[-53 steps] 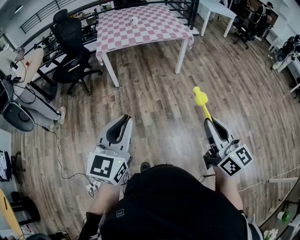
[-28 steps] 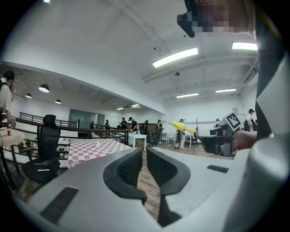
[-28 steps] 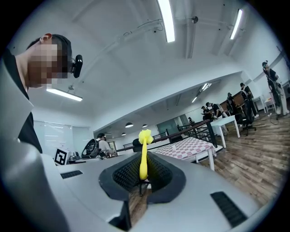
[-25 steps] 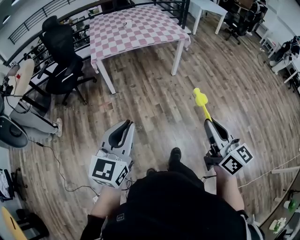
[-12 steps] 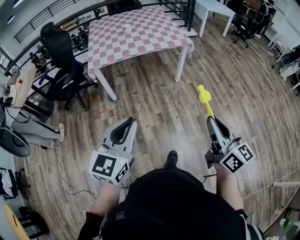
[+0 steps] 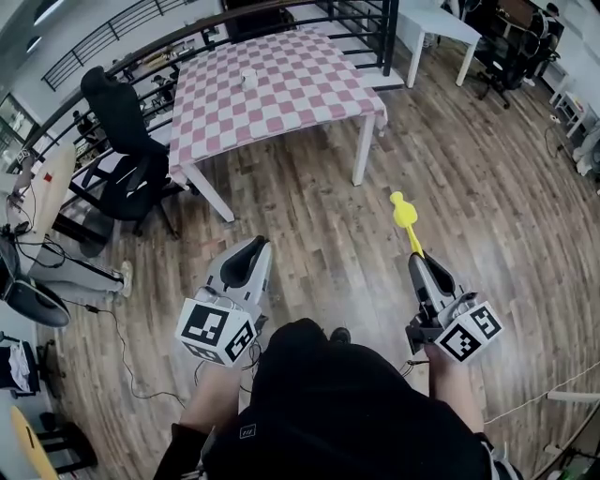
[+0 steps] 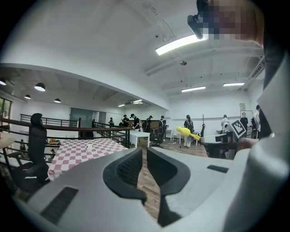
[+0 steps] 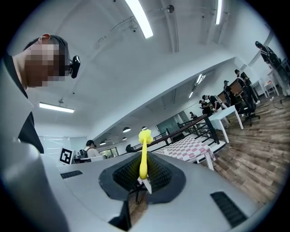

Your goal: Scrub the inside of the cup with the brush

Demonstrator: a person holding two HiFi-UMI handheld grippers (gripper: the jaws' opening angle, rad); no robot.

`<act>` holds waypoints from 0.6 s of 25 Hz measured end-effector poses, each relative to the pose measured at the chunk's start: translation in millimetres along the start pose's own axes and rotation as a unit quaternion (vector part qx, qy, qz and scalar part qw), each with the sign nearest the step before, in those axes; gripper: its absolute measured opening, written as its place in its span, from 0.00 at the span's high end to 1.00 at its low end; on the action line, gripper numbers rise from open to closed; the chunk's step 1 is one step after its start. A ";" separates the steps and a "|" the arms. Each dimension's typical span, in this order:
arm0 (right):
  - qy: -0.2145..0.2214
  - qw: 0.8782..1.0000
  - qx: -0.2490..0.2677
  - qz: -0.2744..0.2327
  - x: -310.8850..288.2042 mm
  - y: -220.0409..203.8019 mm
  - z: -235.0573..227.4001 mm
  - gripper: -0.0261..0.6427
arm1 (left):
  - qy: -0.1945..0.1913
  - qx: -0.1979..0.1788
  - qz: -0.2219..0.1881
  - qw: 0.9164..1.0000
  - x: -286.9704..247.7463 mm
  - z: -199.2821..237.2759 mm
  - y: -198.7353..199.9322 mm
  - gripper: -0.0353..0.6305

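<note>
A small white cup (image 6: 248,77) stands on the pink-and-white checked table (image 6: 309,84), far ahead of both grippers; in the left gripper view the cup (image 7: 89,147) is a tiny shape on that table. My right gripper (image 6: 415,258) is shut on the handle of a yellow brush (image 6: 404,211), whose head sticks out forward. In the right gripper view the brush (image 8: 144,154) rises from between the pads of the right gripper (image 8: 142,170). My left gripper (image 6: 251,251) is held level at the left, shut with nothing in it, its jaws together (image 7: 145,152).
A black office chair (image 6: 127,131) stands left of the table. A dark railing (image 6: 309,11) runs behind it, with a white table (image 6: 441,23) at the back right. Cables (image 6: 103,309) lie on the wooden floor at the left. Several people stand far off.
The person has walked forward and both grippers have come along; the checked table now looks nearer. The brush stays held in the right gripper and the left gripper stays shut.
</note>
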State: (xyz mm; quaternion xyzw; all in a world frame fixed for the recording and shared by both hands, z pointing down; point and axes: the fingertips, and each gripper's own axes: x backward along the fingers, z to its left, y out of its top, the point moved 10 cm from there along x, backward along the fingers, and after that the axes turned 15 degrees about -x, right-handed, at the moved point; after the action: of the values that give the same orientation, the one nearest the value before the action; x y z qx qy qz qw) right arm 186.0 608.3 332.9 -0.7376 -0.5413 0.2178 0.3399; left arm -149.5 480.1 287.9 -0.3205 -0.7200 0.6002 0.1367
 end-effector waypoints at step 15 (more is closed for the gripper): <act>0.006 0.998 0.018 0.058 -169.3 62.4 -92.3 0.90 | 0.030 0.040 -0.006 0.999 -165.7 108.6 -37.8 0.89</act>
State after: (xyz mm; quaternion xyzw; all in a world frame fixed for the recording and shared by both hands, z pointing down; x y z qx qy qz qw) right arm 236.2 412.1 341.1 -0.7625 -0.4915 0.2428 0.3435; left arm -98.4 289.3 328.7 -0.3283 -0.6931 0.6175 0.1744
